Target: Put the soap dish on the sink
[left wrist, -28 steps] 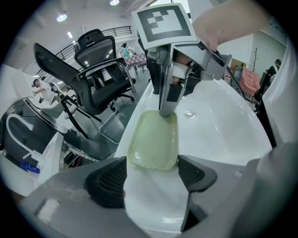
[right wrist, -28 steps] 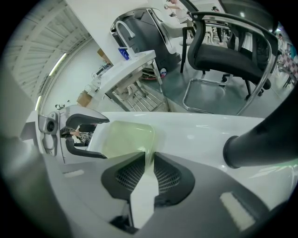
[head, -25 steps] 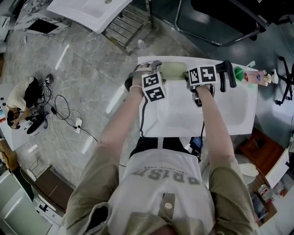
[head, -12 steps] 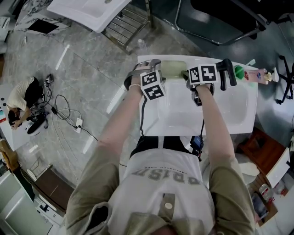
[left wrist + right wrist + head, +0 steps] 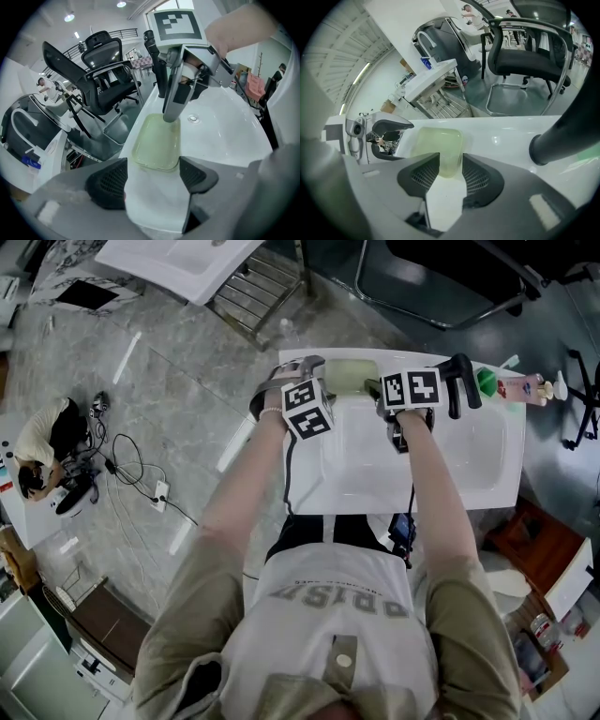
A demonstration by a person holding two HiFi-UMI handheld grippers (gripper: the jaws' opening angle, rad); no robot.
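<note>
A white sink [image 5: 469, 465] is pictured from above on a grey marble floor [image 5: 169, 381], with both grippers held over its far ledge. The left gripper [image 5: 152, 176] is held with its fingers wide apart, and only bare white sink is seen between them. The right gripper [image 5: 450, 176] is caught as its fingers are opening, with the near edge of the soap dish [image 5: 438, 145] lying loosely between them. The soap dish is set flat on the ledge at 12 o'clock of the basin, between the two grippers. It is shown as a shallow, translucent, pale green tray, rectangular with rounded corners and a raised rim. A black faucet [image 5: 459, 385] is fixed at 3 o'clock of the dish, and a bottle [image 5: 514, 390] with a green cap is seen beyond it. Cables [image 5: 131, 465] are strewn over the floor at 9 o'clock, where a person [image 5: 42, 442] is crouched. A black office chair [image 5: 105, 75] is parked past the sink at 12 o'clock.
</note>
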